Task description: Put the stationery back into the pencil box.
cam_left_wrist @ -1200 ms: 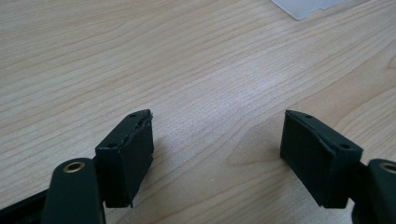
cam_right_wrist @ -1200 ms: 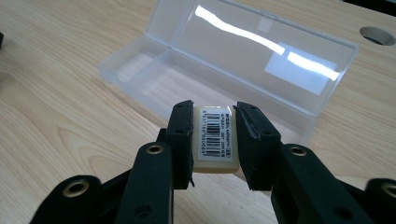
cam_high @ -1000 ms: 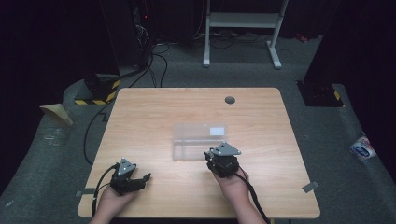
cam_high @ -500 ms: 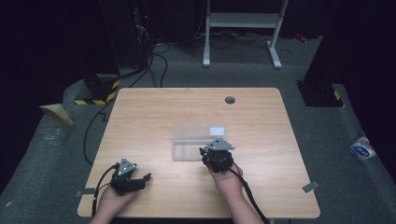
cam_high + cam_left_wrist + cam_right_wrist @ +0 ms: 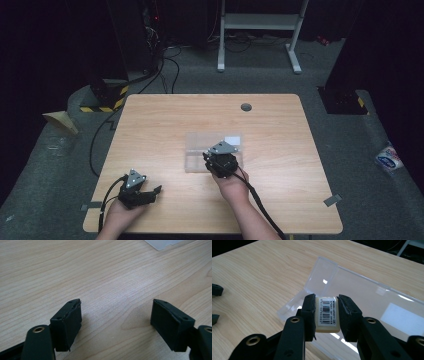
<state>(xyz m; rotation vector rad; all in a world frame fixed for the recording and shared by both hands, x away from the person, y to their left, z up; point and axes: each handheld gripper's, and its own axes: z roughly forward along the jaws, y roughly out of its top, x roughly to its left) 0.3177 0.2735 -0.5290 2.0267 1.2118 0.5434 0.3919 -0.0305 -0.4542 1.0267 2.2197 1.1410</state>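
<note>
A clear plastic box (image 5: 210, 147) lies open in the middle of the wooden table (image 5: 150, 125), its lid (image 5: 322, 272) tipped up. My right gripper (image 5: 221, 161) hovers at the box's near edge, shut on a small cream block with a barcode label (image 5: 328, 313), held just above the box's near wall (image 5: 292, 306). My left gripper (image 5: 139, 192) rests near the table's front left, jaws open with bare wood between the pads (image 5: 67, 322). A corner of the box (image 5: 162, 243) shows at the top of the left gripper view.
A dark round grommet (image 5: 245, 107) sits near the table's far edge. Cables (image 5: 165, 70) and a white stand (image 5: 260, 30) are on the floor beyond the table. A black-and-yellow striped object (image 5: 107, 95) sits off the far left corner.
My right gripper with the block has moved left and slightly forward over the box's near edge. The left gripper has stayed put.
</note>
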